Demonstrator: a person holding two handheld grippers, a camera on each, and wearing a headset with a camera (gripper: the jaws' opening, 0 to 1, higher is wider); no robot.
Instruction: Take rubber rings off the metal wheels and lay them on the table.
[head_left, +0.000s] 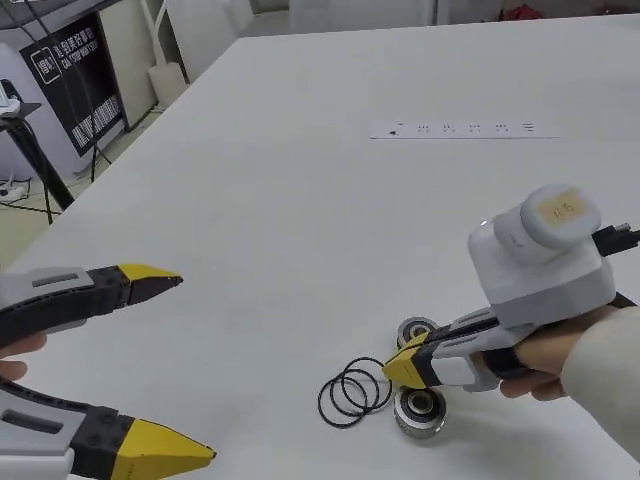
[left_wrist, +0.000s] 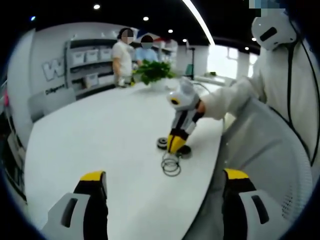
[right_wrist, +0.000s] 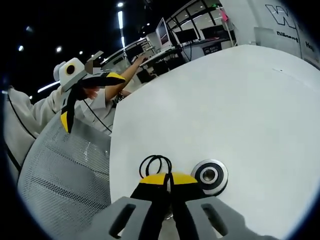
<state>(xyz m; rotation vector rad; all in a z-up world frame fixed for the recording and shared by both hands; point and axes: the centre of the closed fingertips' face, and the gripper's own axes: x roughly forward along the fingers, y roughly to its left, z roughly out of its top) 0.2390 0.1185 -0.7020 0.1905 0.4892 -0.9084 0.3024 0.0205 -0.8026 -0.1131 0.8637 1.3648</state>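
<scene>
Three thin black rubber rings (head_left: 350, 392) lie overlapping on the white table (head_left: 300, 200). Two metal wheels sit by them, one behind (head_left: 415, 329) my right gripper and one in front (head_left: 420, 412). My right gripper (head_left: 404, 369) is shut, its yellow tips low over the table at the rings' right edge. In the right gripper view the shut tips (right_wrist: 167, 179) touch the rings (right_wrist: 155, 164), with a wheel (right_wrist: 211, 175) to the right; whether a ring is pinched is unclear. My left gripper (head_left: 195, 368) hovers wide open and holds nothing, well left of the rings (left_wrist: 171, 165).
A white paper strip (head_left: 465, 128) with small marks lies far across the table. A grey mesh chair (right_wrist: 65, 175) stands at the table's near edge. A potted plant (left_wrist: 152, 72) and two people are at the far end.
</scene>
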